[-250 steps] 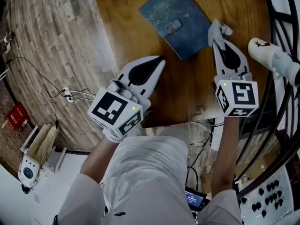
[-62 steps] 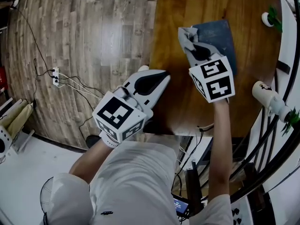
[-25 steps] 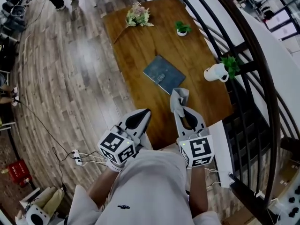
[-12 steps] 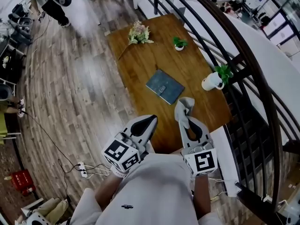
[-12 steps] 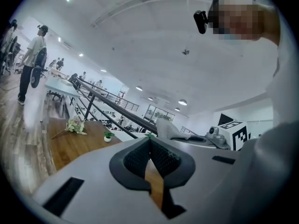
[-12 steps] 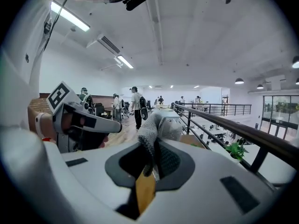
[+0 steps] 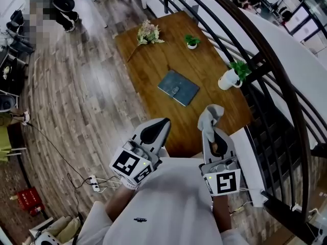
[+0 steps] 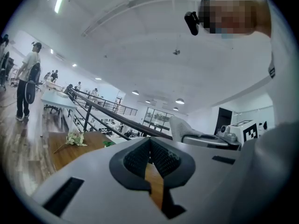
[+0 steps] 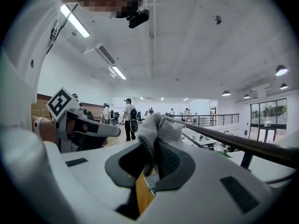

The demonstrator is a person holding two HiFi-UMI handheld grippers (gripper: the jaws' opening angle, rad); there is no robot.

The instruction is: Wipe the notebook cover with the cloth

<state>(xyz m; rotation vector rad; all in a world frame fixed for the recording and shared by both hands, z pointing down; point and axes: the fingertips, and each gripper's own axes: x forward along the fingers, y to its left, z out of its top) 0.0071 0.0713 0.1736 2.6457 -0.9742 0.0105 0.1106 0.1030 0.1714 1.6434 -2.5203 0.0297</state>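
Observation:
A blue notebook [image 7: 178, 87] lies flat in the middle of the wooden table [image 7: 153, 60]. My right gripper [image 7: 211, 129] is shut on a grey cloth [image 7: 210, 115], which bunches up past its tips; the same cloth [image 9: 156, 127] shows pinched between the jaws in the right gripper view. That gripper hangs over the table's near edge, well short of the notebook. My left gripper [image 7: 162, 122] is shut with nothing in it, held near the table's near left corner. The left gripper [image 8: 150, 141] has its jaws pressed together.
On the table stand a dried flower bunch [image 7: 147, 33] at the far left, a small green plant [image 7: 192, 41] at the far right and a white pot with a plant [image 7: 231, 76] at the right edge. A black railing [image 7: 265, 75] runs along the right. Wooden floor [image 7: 66, 101] lies left.
Both grippers have drawn back toward my body, away from the notebook, and the view has pulled up to take in the whole table. The cloth stays in the right gripper.

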